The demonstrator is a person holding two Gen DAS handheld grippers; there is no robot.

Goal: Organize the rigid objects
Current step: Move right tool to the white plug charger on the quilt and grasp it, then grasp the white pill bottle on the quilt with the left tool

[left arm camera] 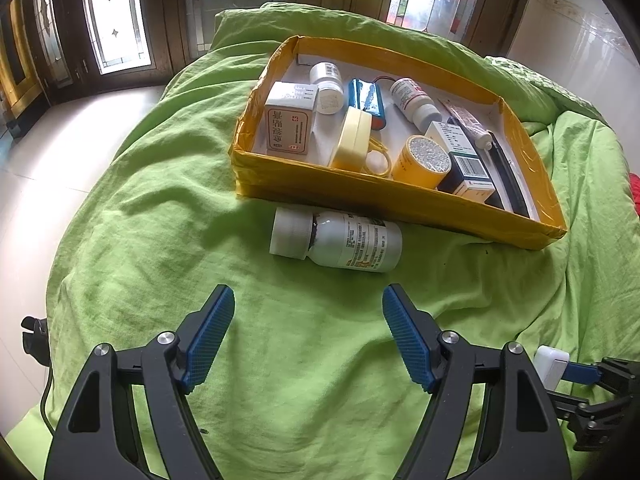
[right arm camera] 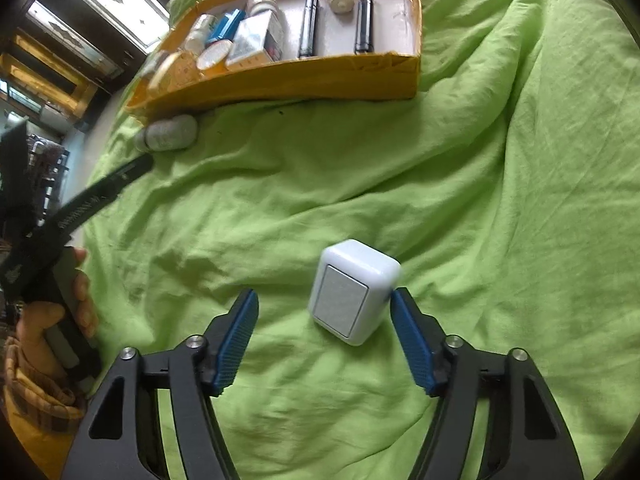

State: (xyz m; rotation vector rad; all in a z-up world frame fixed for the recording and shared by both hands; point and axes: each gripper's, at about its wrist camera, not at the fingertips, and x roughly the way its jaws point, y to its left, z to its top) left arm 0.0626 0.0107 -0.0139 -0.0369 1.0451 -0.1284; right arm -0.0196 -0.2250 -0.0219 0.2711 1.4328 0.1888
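Straddling the white cube (right arm camera: pixel 354 292), right gripper (right arm camera: pixel 324 308) gapes; left gripper (left arm camera: pixel 308 300) wide, empty over open sheet (left arm camera: pixel 280 380).

The left tool (right arm camera: pixel 132 172) is blurred in the right wrist view, and the hand (right arm camera: pixel 52 320) holding it is cut off by the left edge. The bottle (right arm camera: pixel 168 133) beside the yellow box (right arm camera: pixel 280 80) is smeared; its label cannot be read.

White bottle (left arm camera: pixel 336 242) lies beside yellow tray (left arm camera: pixel 400 200); white cube (right arm camera: pixel 354 292) apart.
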